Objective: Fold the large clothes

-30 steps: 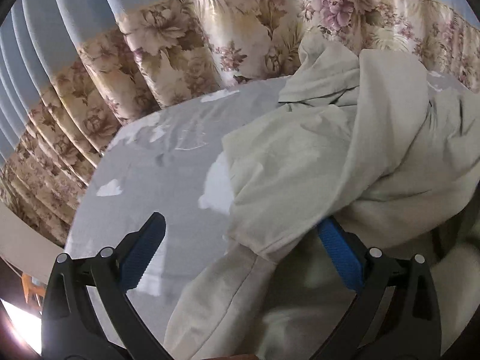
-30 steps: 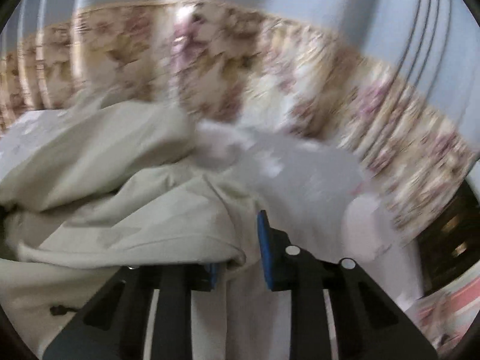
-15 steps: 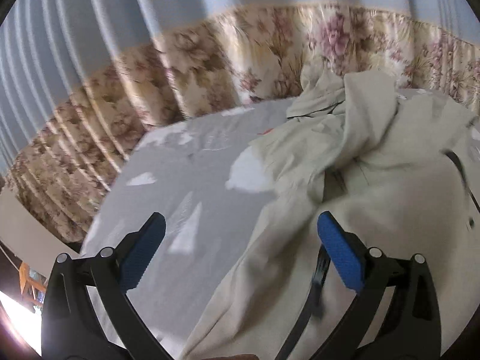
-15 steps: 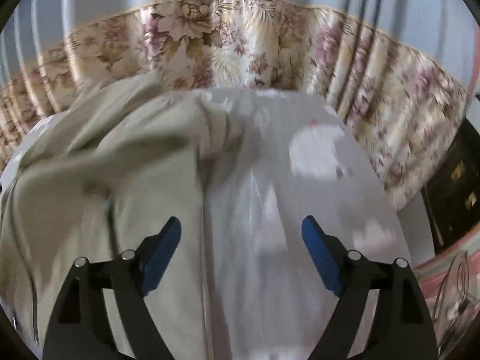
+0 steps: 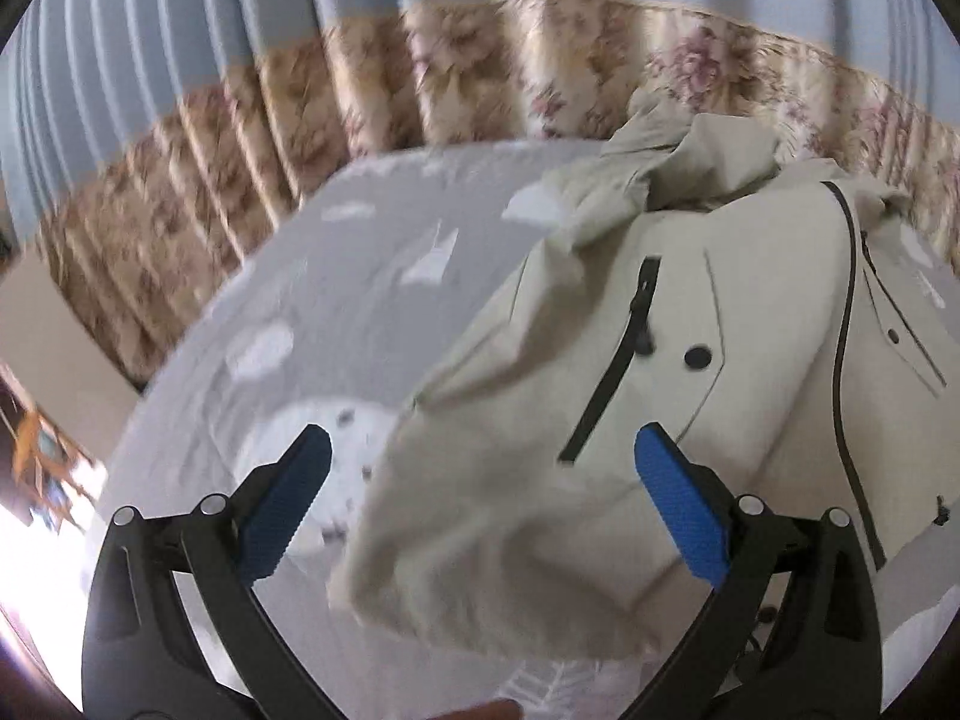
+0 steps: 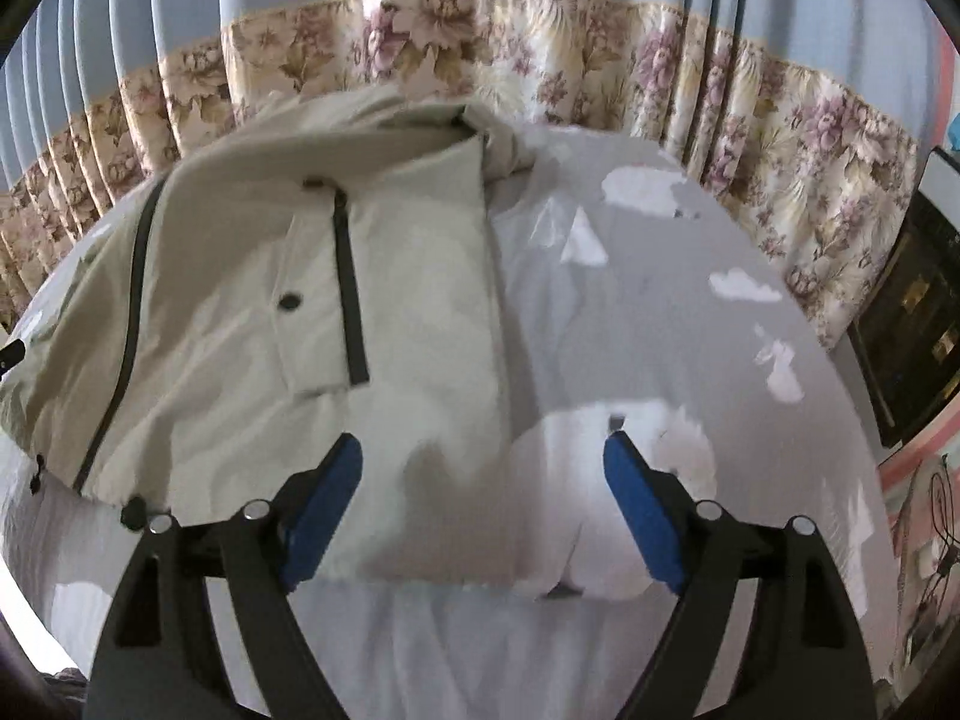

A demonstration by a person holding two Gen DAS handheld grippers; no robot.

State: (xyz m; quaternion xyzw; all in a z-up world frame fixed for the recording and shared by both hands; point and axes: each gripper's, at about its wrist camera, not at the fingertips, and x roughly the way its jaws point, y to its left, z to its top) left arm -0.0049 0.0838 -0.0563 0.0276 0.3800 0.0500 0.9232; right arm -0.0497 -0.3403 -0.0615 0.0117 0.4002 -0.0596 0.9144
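Beige cloth: one jacket (image 5: 750, 324) lies spread on the grey bed sheet (image 5: 360, 312), front up, showing two dark chest zips and a centre zip, two round snaps; no writing readable. Left tongs (image 5: 480, 510) and right tongs (image 6: 483, 507) both gape wide, holding nothing, above its hem

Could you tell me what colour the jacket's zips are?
Black, on the beige jacket; clearest in the right wrist view.

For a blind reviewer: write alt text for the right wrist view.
A beige zip-front jacket lies spread on a grey bedsheet with white cloud shapes, its side folded to a straight edge. The right gripper hangs open above the jacket's near hem, holding nothing. Floral-bordered blue curtains hang behind.
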